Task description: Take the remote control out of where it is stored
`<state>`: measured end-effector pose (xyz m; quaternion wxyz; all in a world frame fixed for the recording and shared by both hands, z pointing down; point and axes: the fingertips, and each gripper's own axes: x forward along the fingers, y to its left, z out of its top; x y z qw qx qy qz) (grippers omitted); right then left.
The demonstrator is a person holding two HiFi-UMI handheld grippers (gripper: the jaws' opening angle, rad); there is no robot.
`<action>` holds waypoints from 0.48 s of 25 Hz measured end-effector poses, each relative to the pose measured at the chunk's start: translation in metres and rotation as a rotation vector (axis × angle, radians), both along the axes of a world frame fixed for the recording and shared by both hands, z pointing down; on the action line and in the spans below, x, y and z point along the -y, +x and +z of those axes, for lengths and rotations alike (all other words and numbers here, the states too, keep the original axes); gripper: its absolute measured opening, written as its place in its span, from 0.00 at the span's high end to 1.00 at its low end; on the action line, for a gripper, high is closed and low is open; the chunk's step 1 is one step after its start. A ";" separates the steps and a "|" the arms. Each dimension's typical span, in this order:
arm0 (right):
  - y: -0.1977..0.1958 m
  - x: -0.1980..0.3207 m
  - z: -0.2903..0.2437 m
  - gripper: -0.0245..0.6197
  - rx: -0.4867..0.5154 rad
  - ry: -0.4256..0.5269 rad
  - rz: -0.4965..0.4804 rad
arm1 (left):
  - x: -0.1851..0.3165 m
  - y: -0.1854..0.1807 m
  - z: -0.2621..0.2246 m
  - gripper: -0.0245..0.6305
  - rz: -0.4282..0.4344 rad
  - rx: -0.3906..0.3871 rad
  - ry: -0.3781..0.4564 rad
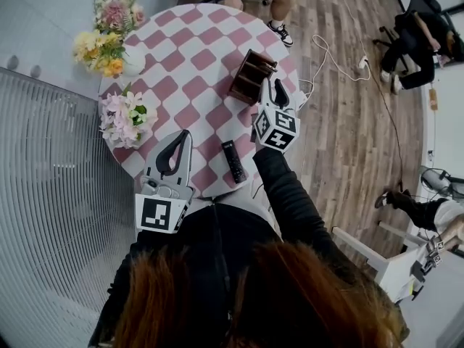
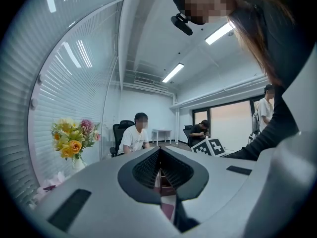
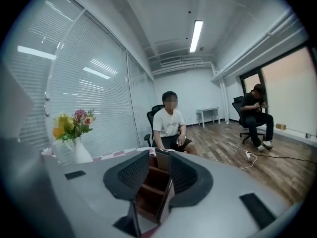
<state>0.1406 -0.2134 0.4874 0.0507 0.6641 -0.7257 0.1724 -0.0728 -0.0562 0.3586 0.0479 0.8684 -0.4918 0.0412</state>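
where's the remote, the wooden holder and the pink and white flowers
remote control [image 1: 233, 161], head view, middle of its black body
wooden holder [image 1: 250, 76], head view, on its inner dividers
pink and white flowers [image 1: 125, 117], head view, centre of the bunch

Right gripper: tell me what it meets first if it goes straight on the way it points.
The wooden organizer. It stands right ahead of the right gripper, framed between its open jaws, with nothing in front of it. The head view agrees, though the exact gap between them is unclear.
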 end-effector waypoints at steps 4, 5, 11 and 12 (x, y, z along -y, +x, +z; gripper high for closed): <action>0.014 0.021 0.002 0.74 0.026 -0.058 -0.025 | 0.003 -0.013 0.002 0.95 -0.036 -0.002 -0.007; 0.016 0.029 0.002 0.74 0.038 -0.090 -0.057 | 0.004 -0.015 0.002 0.95 -0.042 -0.004 -0.008; 0.026 0.067 -0.006 0.74 0.007 -0.228 -0.256 | 0.011 -0.021 0.005 0.95 -0.064 -0.026 -0.014; 0.026 0.070 -0.007 0.74 -0.008 -0.233 -0.275 | 0.012 -0.021 0.005 0.95 -0.065 -0.028 -0.013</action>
